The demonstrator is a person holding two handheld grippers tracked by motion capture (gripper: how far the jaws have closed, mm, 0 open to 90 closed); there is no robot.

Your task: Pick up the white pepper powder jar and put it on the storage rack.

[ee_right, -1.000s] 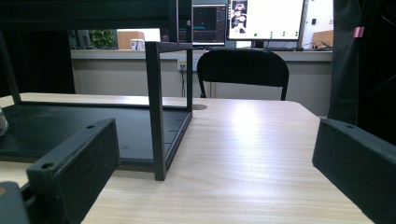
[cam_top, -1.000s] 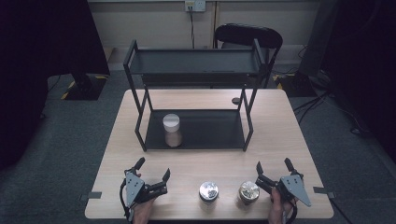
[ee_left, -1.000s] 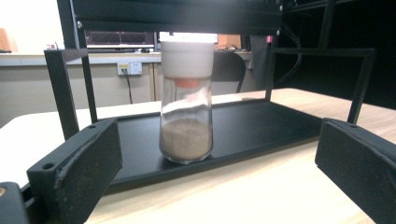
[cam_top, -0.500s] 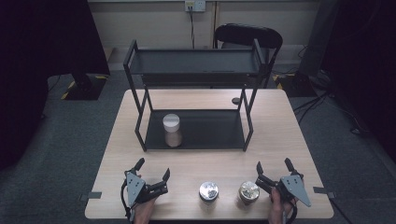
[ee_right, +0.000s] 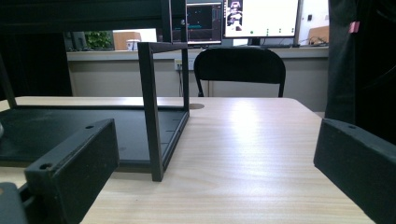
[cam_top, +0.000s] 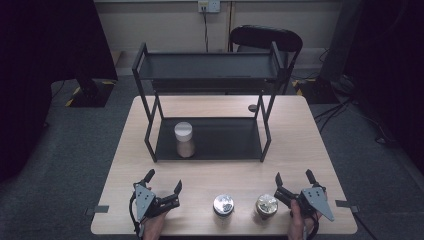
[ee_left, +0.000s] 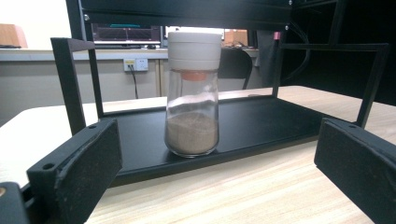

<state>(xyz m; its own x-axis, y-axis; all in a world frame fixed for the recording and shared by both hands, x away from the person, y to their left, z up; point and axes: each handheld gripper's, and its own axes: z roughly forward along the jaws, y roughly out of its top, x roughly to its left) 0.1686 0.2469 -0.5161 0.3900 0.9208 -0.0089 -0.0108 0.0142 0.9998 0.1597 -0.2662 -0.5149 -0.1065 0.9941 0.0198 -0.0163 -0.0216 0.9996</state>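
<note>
Black two-tier metal rack (cam_top: 210,145) stands mid-table; the white-capped glass spice jar (cam_top: 184,139) sits on its lower shelf's left part. Two metal-lidded jars (cam_top: 223,205) stand at the near edge between the grippers. Left gripper (cam_top: 162,183) and right gripper (cam_top: 295,179) rest wide open, empty, with bare light wooden tabletop (cam_top: 300,135) ahead.

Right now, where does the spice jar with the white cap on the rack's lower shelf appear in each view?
High view: the spice jar stands at the left of the black rack's lower shelf.
Left gripper view: the jar stands upright at centre, straight ahead between the open jaws.
Right gripper view: this camera looks past the rack's right end, away from the jar.
Shared landmark: the black rack.
</note>
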